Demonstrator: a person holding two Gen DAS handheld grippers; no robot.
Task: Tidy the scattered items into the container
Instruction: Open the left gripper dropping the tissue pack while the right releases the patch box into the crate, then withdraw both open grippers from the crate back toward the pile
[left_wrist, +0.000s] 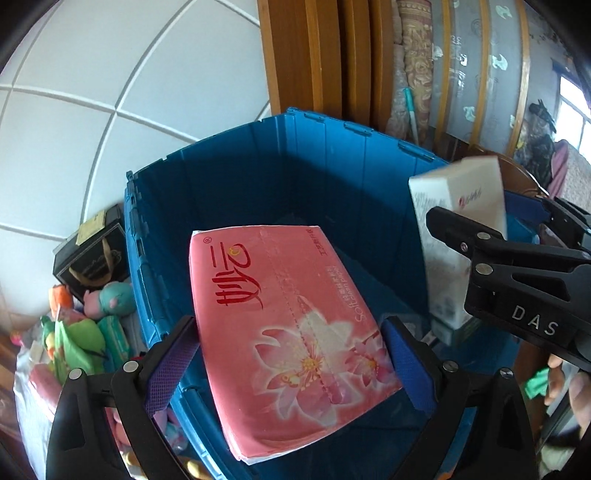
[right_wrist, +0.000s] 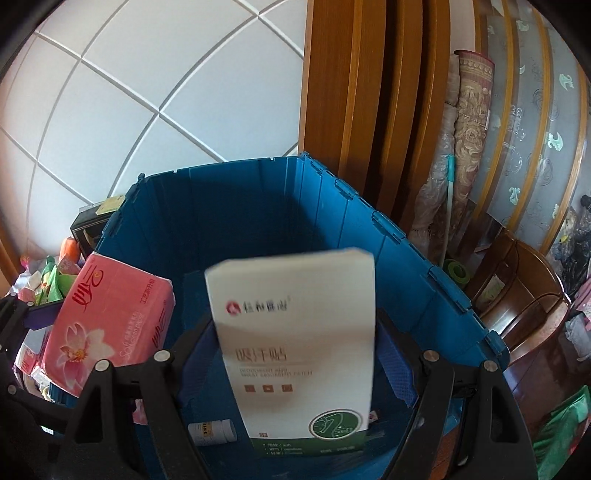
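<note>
I have the pink tissue pack (left_wrist: 291, 332) pinched flat between the jaws of my left gripper (left_wrist: 291, 354), tilted down over the near rim of the blue crate (left_wrist: 258, 177). My right gripper (right_wrist: 299, 365) clamps the white box (right_wrist: 295, 350) upright, just inside the crate's right side, pointing down into it. Both items hang above the crate's open mouth, apart from each other. A small bottle (right_wrist: 210, 432) lies on the crate floor under the box. Left of the crate sits a heap of toys and packets (left_wrist: 85, 332); behind it stand wooden boards (right_wrist: 369, 92)
</note>
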